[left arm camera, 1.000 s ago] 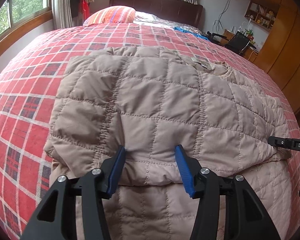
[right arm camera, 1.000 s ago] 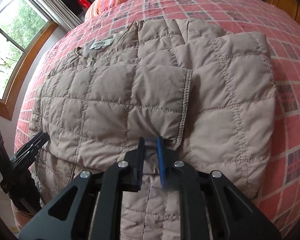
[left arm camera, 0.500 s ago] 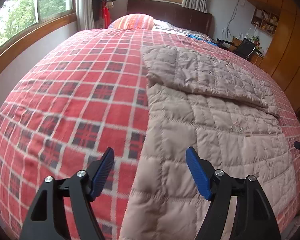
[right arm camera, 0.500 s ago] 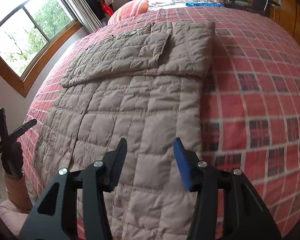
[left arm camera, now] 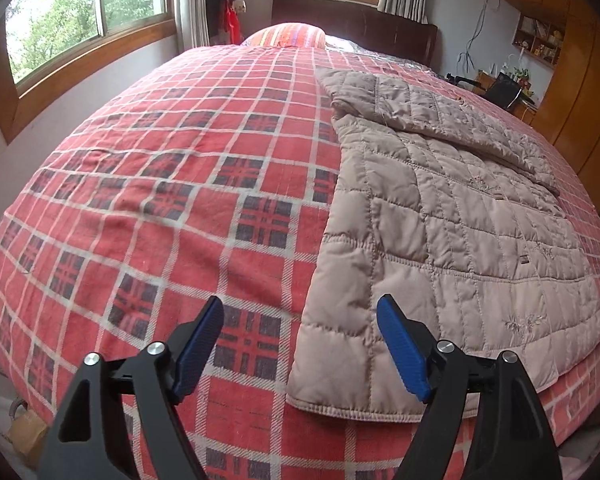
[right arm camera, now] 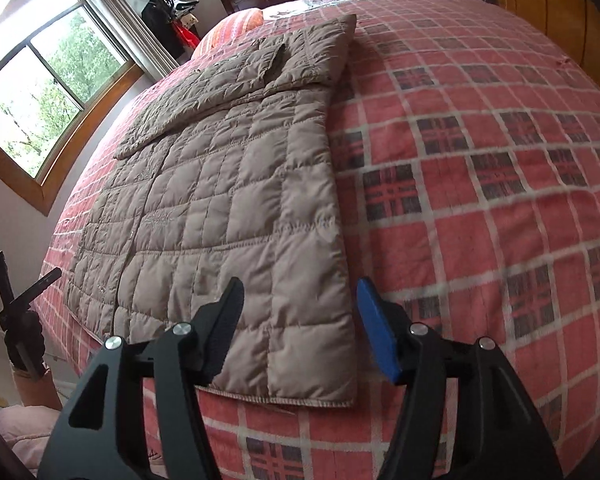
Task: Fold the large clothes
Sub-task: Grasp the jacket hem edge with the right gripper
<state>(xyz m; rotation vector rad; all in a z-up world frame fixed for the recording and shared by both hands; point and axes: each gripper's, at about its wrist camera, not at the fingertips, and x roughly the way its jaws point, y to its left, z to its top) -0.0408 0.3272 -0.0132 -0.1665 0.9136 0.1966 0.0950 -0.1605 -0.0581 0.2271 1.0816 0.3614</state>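
Left tongs (left arm camera: 300, 348) spread wide, empty, just above near left corner of tan quilted coat (left arm camera: 440, 232). Right tongs (right arm camera: 298, 322) likewise apart, empty, over near right corner. Coat flat on red plaid bedspread (left arm camera: 160, 184), far end folded over.

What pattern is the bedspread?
Red plaid with white lines and dark squares on the bedspread; clearest in the left wrist view.

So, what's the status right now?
Left claw open, empty. Right claw open, empty. Quilted jacket flat on bed, top folded down. Nothing blocking.
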